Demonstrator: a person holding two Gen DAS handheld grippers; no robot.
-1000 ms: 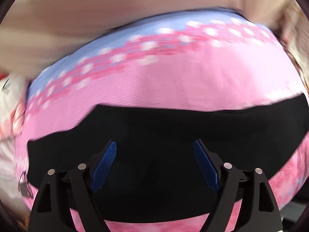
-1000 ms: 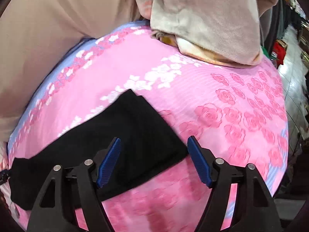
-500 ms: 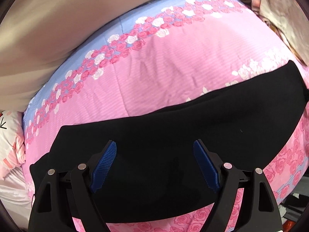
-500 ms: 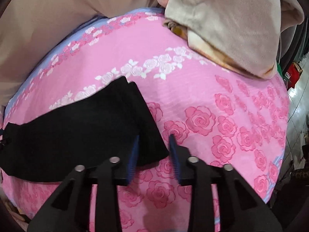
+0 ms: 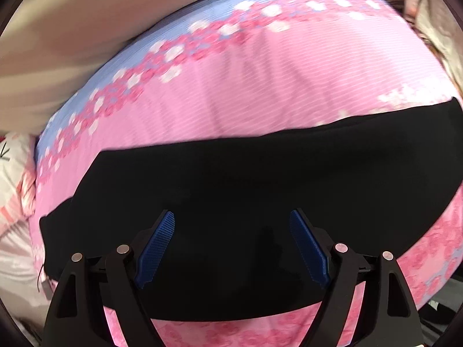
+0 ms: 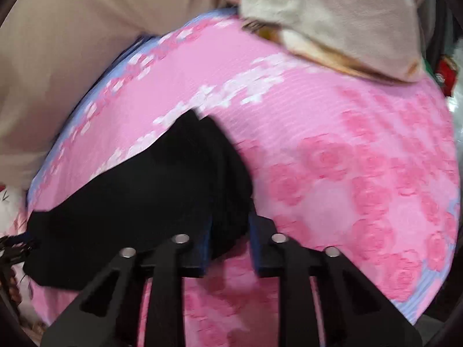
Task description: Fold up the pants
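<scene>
The black pants (image 5: pixel 246 190) lie stretched across a pink flowered bedsheet (image 5: pixel 231 95). My left gripper (image 5: pixel 231 243) is open, its blue pads wide apart, hovering over the middle of the pants. In the right wrist view the pants (image 6: pixel 139 202) run from the left to the centre. My right gripper (image 6: pixel 230 234) has its jaws closed in on the right end of the pants, and that end bunches up and lifts off the sheet (image 6: pixel 332 150).
A beige blanket pile (image 6: pixel 332 20) lies at the far right of the bed. A beige wall (image 5: pixel 72 43) rises behind the bed. A white and pink pillow (image 5: pixel 14 196) sits at the left. The bed's right edge (image 6: pixel 434 303) drops off.
My right gripper closed from wide open onto the pants' right end and has begun lifting it. My left gripper stayed open and shifted slightly over the pants.
</scene>
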